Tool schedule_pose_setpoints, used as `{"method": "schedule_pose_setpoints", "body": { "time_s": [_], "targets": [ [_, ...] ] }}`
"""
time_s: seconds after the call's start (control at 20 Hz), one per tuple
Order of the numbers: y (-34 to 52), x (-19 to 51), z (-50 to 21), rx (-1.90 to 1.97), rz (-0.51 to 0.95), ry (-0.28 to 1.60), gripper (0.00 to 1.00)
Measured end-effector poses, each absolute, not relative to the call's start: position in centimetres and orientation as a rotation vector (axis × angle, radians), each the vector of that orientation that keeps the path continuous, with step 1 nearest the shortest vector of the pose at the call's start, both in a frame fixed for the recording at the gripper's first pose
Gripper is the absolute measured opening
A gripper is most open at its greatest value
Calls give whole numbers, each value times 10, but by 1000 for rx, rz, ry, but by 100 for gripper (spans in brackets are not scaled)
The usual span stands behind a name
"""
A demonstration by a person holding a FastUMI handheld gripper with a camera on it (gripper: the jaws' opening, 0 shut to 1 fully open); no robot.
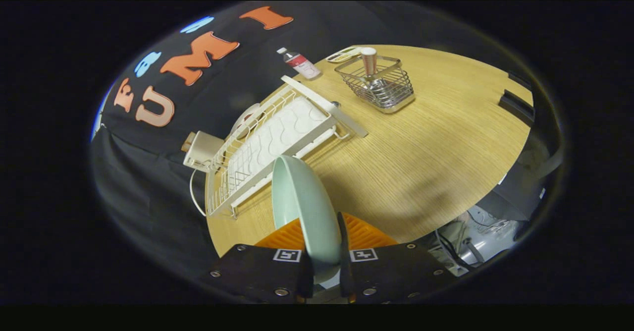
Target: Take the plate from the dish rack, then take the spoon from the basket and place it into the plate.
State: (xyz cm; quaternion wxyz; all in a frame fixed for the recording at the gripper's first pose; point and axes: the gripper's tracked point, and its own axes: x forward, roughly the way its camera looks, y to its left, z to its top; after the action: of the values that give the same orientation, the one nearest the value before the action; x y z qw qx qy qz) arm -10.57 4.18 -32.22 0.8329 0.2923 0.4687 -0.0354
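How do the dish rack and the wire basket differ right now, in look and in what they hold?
The dish rack is white, long and shallow, lying just beyond the plate clamped in the gripper; the basket is bare metal wire, small and deep, farther off across the table. The dish rack's main bed holds nothing; the basket holds the spoon, standing upright. Both are open wire frames resting on the table.

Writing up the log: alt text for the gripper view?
The claw is shut on a pale green plate, held on edge above the wooden table. Beyond it lie the white dish rack and a wire basket holding a spoon.
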Motion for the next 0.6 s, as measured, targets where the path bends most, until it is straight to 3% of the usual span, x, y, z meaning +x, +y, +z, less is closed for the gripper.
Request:
{"method": "schedule_pose_setpoints", "body": {
  "time_s": [0.25,0.6],
  "targets": [
    [46,-106,-331,691,-62,1014,21],
    [36,-107,-333,610,-76,1049,31]
  ]
}}
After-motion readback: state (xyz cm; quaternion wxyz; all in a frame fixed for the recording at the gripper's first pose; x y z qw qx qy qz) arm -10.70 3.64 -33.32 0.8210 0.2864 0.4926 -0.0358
